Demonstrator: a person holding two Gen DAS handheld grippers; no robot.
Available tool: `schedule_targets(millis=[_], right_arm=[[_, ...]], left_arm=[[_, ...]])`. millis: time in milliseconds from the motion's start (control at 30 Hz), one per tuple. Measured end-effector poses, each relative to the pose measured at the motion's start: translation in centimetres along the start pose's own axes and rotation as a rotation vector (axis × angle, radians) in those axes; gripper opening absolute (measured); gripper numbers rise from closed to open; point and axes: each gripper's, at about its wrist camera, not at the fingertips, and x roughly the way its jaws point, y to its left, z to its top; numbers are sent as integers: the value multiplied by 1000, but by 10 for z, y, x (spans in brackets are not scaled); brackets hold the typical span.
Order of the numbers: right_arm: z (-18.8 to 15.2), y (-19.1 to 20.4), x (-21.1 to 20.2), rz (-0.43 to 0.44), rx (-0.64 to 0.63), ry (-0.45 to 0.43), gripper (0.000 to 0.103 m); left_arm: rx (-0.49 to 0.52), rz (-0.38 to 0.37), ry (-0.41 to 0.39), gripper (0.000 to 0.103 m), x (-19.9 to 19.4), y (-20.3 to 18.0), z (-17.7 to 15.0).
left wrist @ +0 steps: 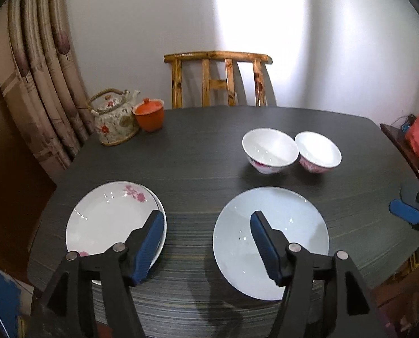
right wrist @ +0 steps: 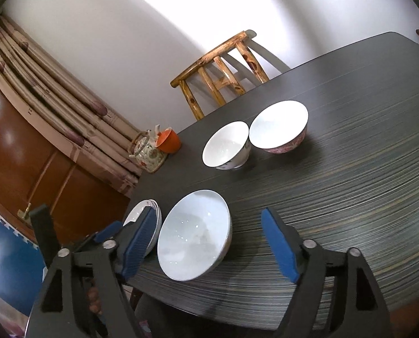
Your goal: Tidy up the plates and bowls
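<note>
A stack of white plates with pink flowers [left wrist: 110, 219] lies at the table's near left. A plain pale plate [left wrist: 280, 225] lies to its right; it also shows in the right wrist view [right wrist: 192, 233]. Two white bowls with pink outsides [left wrist: 268, 149] [left wrist: 318, 152] stand side by side behind it, touching. My left gripper [left wrist: 206, 242] is open and empty, above the gap between the plates. My right gripper [right wrist: 209, 242] is open and empty, hovering over the plain plate's near edge; its blue fingertip [left wrist: 404, 211] shows at the right edge of the left wrist view.
A floral teapot [left wrist: 113, 118] and an orange lidded cup [left wrist: 149, 114] stand at the dark table's [left wrist: 195, 155] far left corner. A wooden chair [left wrist: 218, 79] stands behind the table. Curtains [left wrist: 40, 70] hang at the left.
</note>
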Motion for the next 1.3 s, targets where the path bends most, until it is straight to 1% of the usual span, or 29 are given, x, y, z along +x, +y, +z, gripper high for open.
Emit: schedule_targets(millis=[33,133,167,267,333,433,500,633,700,767,833,900,967,1033,1167,1233,1300], right_arm=[[0,1,0,2,4,4,80],[1,3,-1,10,14,7,80],[1,4,-2,8,9,7,80],[1,8,-5,12,-6,3,80],[2,13,-10,15,-22,-16,80],[4,20,-13,16,-45,-24,80],[5,22,-14,17,-54,-22,80],[11,28,-9,14,-79,17,80],[16,31,-8,13,-92,26,80],[23,32,-2,16,-78,46,80],[32,28,11,41,-21,73,78],[39,20,26,70,58,108,71],[45,12,43,98,133,143,70],[52,3,61,104,207,167,67],[63,-11,95,77,305,208,57],[67,-20,110,75,362,227,55],[72,-27,121,67,395,234,55]], left_arm=[[-13,7,-6,65,-1,2,1],[-36,-17,-5,65,-2,8,3],[-35,-15,-12,65,-3,9,4],[12,-8,-22,65,-4,4,4],[45,-11,-19,65,-2,-1,5],[89,-41,-11,65,2,-9,6],[101,-87,-6,65,5,-12,8],[119,-115,28,65,15,-16,21],[111,-179,95,65,26,-15,33],[76,-223,131,65,36,-12,46],[50,-239,180,65,52,-9,62],[36,-271,204,65,65,-9,75],[53,-264,235,65,83,-14,88],[67,-278,260,65,101,-19,98],[15,-329,335,65,138,-20,113],[-3,-323,358,65,156,-20,119],[-10,-333,386,65,170,-22,121]])
